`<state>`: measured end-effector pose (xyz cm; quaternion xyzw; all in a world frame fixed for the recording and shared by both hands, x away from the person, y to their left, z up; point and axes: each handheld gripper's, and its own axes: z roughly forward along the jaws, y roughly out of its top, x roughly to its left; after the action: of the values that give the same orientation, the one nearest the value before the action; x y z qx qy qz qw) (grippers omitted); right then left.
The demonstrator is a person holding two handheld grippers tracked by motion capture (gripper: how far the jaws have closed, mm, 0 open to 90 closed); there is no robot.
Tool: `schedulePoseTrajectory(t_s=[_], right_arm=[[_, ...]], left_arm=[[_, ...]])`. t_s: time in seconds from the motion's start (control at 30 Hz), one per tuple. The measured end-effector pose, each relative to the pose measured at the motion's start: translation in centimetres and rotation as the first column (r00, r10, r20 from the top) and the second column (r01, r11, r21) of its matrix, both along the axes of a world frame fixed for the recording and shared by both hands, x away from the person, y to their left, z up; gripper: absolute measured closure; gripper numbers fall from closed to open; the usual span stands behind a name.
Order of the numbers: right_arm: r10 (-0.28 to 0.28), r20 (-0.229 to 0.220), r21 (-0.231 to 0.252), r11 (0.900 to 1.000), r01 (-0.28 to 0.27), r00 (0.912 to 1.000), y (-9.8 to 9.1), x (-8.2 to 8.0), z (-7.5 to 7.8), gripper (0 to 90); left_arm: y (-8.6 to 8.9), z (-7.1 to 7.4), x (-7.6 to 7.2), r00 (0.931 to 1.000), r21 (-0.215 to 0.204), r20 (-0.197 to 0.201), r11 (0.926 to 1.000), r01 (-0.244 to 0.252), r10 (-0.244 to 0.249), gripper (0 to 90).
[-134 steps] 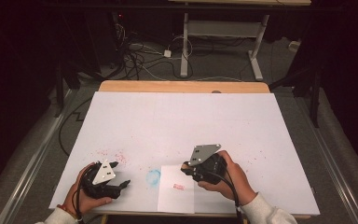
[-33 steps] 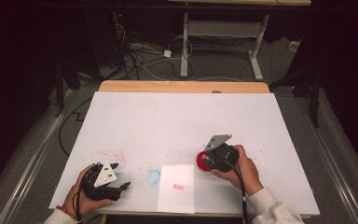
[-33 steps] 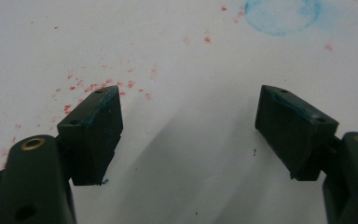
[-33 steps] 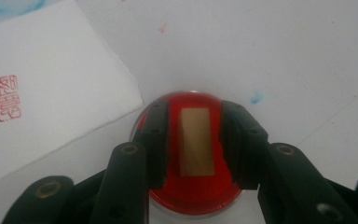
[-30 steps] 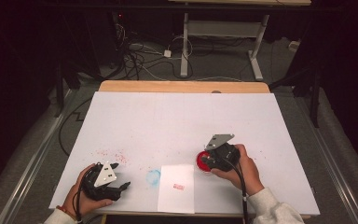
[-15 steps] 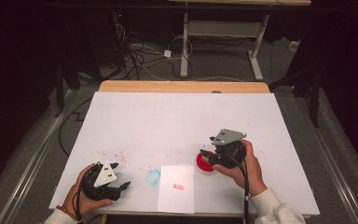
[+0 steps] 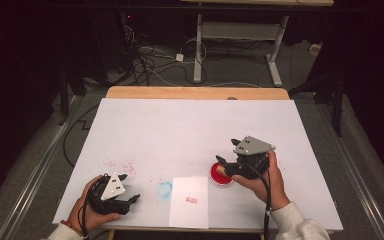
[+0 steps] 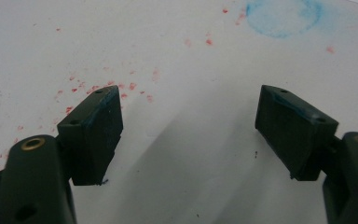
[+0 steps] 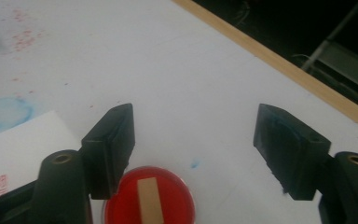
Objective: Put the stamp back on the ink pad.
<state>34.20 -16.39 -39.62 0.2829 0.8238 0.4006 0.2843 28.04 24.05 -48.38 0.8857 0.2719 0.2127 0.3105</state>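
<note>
Near front edge of white table (image 7: 190, 125): red round ink pad (image 7: 221, 173) with small wooden stick on top, just right of paper sheet (image 7: 189, 201). Right gripper (image 7: 226, 165) above pad, jaws just opening wide, nothing between them. Left gripper (image 7: 130, 192) at front left corner, jaws spread, empty, red speckles and blue smudge (image 7: 164, 189) close by. Big bare white space behind, up to wooden back edge.
</note>
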Motion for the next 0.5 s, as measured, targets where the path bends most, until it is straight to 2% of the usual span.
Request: schedulePoseTrajectory(t_s=[0.07, 0.13, 0.23, 0.4, 0.5], right_arm=[[-0.004, 0.005, -0.009, 1.0000, 0.004, 1.0000, -0.1, -0.1, 0.1, 27.2], [-0.010, 0.019, 0.009, 0.9999, 0.010, 0.9998, -0.2, -0.3, 0.2, 25.0], [-0.016, 0.040, 0.003, 0.9999, 0.016, 0.9991, -0.2, -0.5, 0.3, 20.3], [-0.018, 0.076, 0.014, 0.9998, 0.017, 0.9969, -0.3, -1.0, 0.6, 18.2], [-0.024, 0.099, 0.005, 0.9997, 0.024, 0.9948, -0.3, -1.4, 0.6, 17.4]], left_arm=[[0.0, 0.0, 0.0, 1.0000, 0.000, -0.001, 1.0000, 0.000, 0.000, 22.4], [-0.1, 0.0, 0.1, 1.0000, 0.000, -0.001, 1.0000, 0.001, -0.001, 22.4], [-0.1, 0.0, 0.1, 1.0000, 0.001, -0.002, 1.0000, 0.002, -0.002, 22.4], [-0.2, 0.0, 0.2, 1.0000, 0.001, -0.003, 1.0000, 0.004, -0.004, 22.4], [-0.2, 0.0, 0.2, 1.0000, -0.001, -0.002, 1.0000, 0.005, -0.005, 22.4]])
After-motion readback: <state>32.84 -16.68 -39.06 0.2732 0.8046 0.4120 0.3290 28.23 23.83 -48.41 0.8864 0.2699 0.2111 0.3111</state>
